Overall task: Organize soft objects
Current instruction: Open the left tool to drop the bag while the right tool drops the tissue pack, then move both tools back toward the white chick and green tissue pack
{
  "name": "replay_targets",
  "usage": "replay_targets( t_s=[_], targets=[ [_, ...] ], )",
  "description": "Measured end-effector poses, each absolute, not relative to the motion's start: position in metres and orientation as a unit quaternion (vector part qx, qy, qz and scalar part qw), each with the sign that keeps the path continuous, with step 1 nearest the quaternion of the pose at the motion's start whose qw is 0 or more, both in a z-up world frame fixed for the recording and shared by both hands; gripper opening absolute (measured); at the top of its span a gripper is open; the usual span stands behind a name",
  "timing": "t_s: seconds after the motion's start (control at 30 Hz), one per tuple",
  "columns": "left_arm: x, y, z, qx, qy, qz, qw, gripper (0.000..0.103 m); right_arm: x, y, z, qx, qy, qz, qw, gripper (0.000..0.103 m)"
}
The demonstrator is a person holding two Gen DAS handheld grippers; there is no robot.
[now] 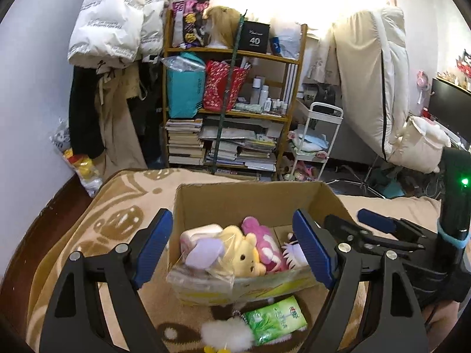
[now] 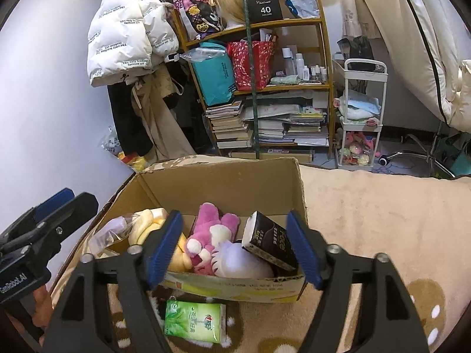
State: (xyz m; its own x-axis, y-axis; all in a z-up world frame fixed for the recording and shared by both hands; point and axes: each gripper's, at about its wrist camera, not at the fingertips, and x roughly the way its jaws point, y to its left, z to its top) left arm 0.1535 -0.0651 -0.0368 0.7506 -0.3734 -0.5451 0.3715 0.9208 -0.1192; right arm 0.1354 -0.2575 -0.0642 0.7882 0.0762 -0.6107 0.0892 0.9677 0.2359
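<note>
An open cardboard box [image 1: 250, 200] [image 2: 217, 182] sits on the beige blanket. Inside it lie a yellow bear plush [image 1: 244, 253], a pink plush [image 2: 209, 235], a lilac plush [image 2: 244, 259], a bagged lilac item [image 1: 203, 253] and a black tissue pack [image 2: 270, 244]. A green tissue pack [image 1: 275, 320] [image 2: 194, 320] and a white fluffy keychain [image 1: 226, 335] lie on the blanket in front of the box. My left gripper [image 1: 232, 250] is open and empty, above the box's near wall. My right gripper [image 2: 234, 250] is open and empty over the box's near right part.
A patterned beige blanket [image 2: 382, 220] covers the bed. Behind stand a wooden shelf [image 1: 232, 111] full of books and bags, hanging coats [image 1: 112, 29], a white cart [image 2: 359, 111] and a large pale pillow [image 1: 371, 82].
</note>
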Motion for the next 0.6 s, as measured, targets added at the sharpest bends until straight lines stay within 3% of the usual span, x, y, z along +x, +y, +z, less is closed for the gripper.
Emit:
replay_targets(
  t_s=[0.13, 0.23, 0.6],
  targets=[
    [0.147, -0.055, -0.034, 0.004, 0.297, -0.171, 0.939, 0.083, 0.126, -0.259, -0.061, 0.128, 0.328, -0.006, 0.936, 0.083],
    [0.142, -0.050, -0.032, 0.010, 0.297, -0.155, 0.942, 0.083, 0.119, -0.259, -0.058, 0.125, 0.326, -0.008, 0.937, 0.092],
    [0.114, -0.041, -0.021, 0.035, 0.303, -0.142, 0.942, 0.083, 0.088, -0.246, -0.043, 0.085, 0.320, -0.014, 0.943, 0.101]
  ],
)
